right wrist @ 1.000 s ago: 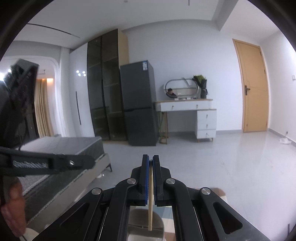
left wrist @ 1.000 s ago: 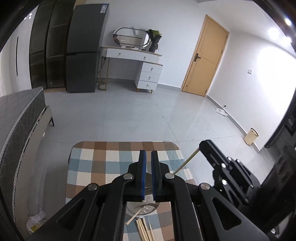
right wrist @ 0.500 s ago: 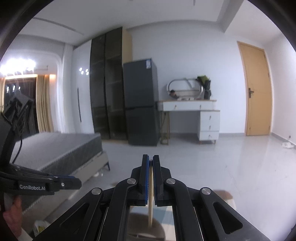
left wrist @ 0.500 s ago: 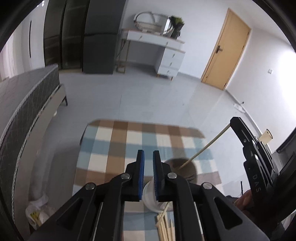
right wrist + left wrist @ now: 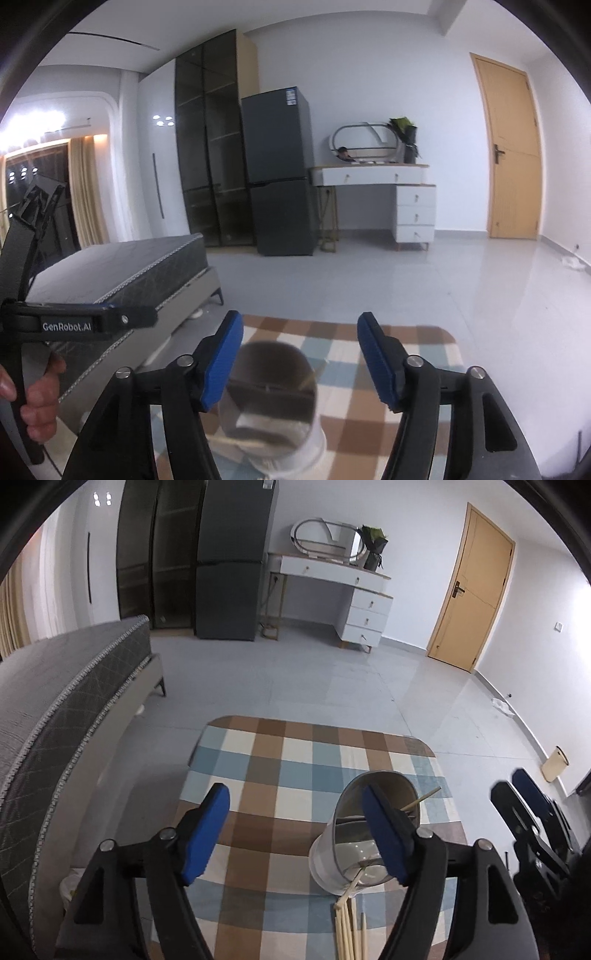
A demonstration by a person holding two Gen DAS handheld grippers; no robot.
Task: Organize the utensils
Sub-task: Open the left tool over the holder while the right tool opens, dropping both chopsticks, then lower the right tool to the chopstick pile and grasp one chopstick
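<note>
A grey and white utensil holder stands on the checked tablecloth. One wooden chopstick leans inside it, tip over the rim. Several more chopsticks lie on the cloth just in front of it. My left gripper is opening above the cloth, nothing between its blue pads; the holder sits behind its right finger. My right gripper is opening too, right above the holder, with its pads clear of it. Each gripper shows in the other's view: right gripper, left gripper held by a hand.
A grey bed runs along the table's left side. Across the tiled floor stand a dark fridge, a white dressing table and a wooden door. A small bin stands by the right wall.
Both grippers went from shut to wide open and sank toward the table. The chopstick the right gripper was pinching is out of its jaws and now leans in the holder.
</note>
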